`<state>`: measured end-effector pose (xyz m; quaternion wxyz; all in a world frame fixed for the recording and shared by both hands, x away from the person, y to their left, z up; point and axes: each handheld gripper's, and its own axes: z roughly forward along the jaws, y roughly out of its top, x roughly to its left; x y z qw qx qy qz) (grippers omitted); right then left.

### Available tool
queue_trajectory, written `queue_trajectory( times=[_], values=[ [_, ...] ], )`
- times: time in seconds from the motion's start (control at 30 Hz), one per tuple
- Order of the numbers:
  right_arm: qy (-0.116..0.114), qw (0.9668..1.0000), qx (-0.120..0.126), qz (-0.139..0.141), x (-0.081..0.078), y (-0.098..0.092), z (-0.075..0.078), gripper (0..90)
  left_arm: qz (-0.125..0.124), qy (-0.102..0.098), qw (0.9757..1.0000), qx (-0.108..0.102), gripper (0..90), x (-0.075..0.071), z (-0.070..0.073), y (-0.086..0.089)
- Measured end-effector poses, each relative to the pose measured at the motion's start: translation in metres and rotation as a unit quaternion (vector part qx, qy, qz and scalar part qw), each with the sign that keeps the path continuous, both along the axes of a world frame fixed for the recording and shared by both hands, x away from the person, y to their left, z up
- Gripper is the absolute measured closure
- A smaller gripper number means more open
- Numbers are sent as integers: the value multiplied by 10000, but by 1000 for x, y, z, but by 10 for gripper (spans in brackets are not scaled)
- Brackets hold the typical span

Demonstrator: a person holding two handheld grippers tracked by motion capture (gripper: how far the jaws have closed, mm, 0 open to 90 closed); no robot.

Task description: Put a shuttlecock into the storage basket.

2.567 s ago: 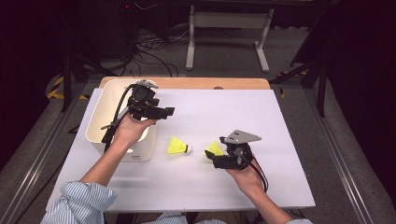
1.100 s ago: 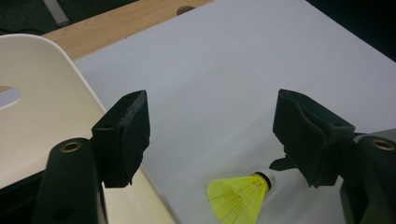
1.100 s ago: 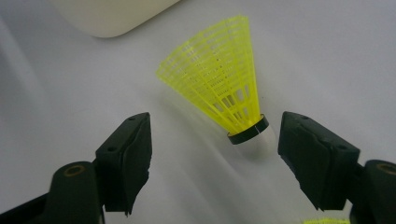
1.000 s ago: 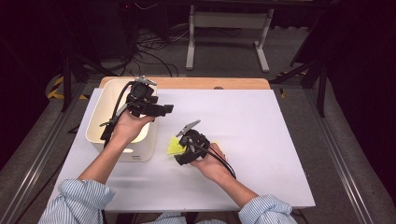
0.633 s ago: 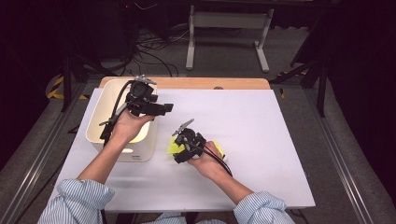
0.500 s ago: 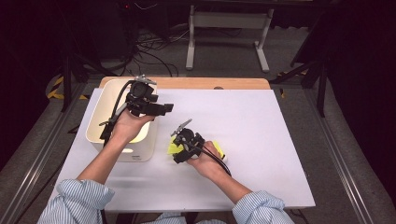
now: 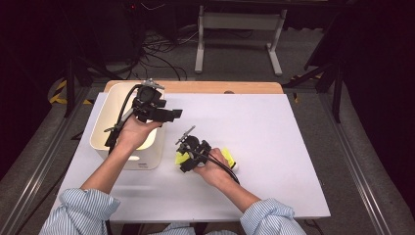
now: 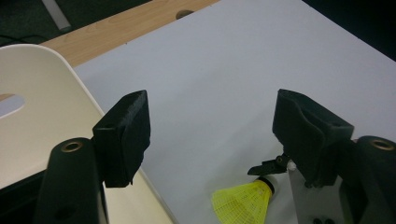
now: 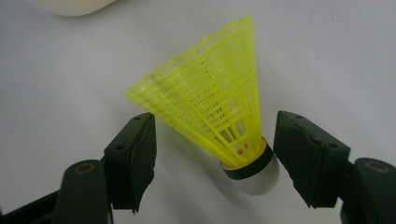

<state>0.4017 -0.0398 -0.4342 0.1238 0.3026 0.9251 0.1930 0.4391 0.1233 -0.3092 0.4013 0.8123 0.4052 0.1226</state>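
right hand-held gripper (image 9: 215,158) closing, straddling shuttlecock (image 9: 215,112)

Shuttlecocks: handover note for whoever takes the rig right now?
Left gripper: open, empty, held over the white bin.
Right gripper: jaws have just been closing around a yellow shuttlecock lying on the table; pads not yet pressing.
Second shuttlecock lies by the right hand.
Done: neither shuttlecock is in the bin.
Left: probably grip and bin both.
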Motion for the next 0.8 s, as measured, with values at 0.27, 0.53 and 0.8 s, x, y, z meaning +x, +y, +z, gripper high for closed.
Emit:
queue_trajectory(
  times=[0.27, 0.53, 0.8],
  values=[
    [21, 9998, -142, 121, -1, 2, -4, 390, -5, 36, 10000, 34, 289, -1, 0, 0],
    [56, 9996, -217, 177, -3, 1, -4, 520, -1, 40, 10000, 40, 289, 0, -1, 1],
    [69, 9996, -209, 204, -5, 0, -5, 603, -20, 67, 9999, 75, 289, 0, -2, -2]
  ],
)
